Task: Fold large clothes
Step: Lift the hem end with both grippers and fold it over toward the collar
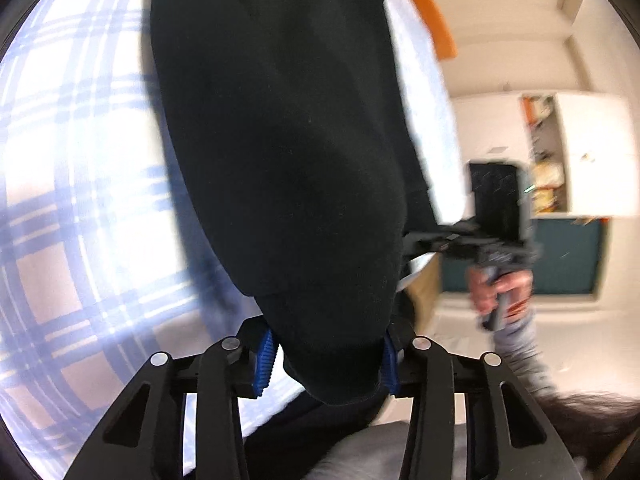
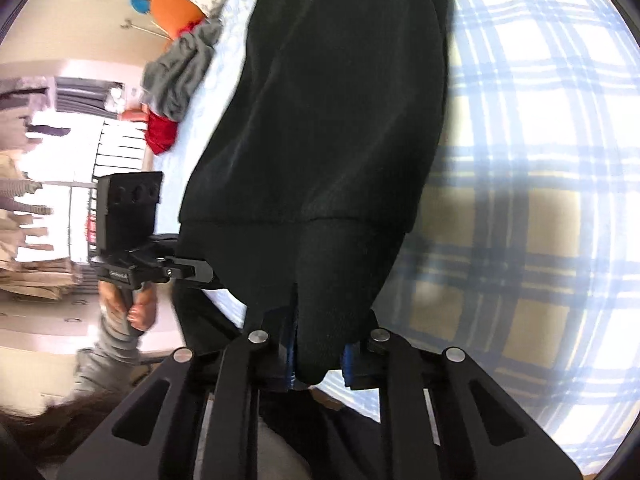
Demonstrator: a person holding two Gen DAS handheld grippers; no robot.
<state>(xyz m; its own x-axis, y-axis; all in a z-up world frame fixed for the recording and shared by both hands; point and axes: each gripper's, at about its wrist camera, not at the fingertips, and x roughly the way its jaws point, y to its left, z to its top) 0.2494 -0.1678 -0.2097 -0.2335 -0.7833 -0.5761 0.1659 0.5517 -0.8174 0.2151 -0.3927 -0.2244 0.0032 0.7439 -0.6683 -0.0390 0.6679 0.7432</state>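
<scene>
Black garment, the task's large clothing, hangs over a blue-plaid sheet. Left gripper is clamped on one garment edge; right gripper is clamped on its ribbed hem. A grey cloth lies beside the garment.

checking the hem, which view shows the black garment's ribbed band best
Right wrist view: the black garment shows its band seam clearly above the right claw. Left wrist view shows mostly plain black fabric, the seam faint near the left claw.
</scene>
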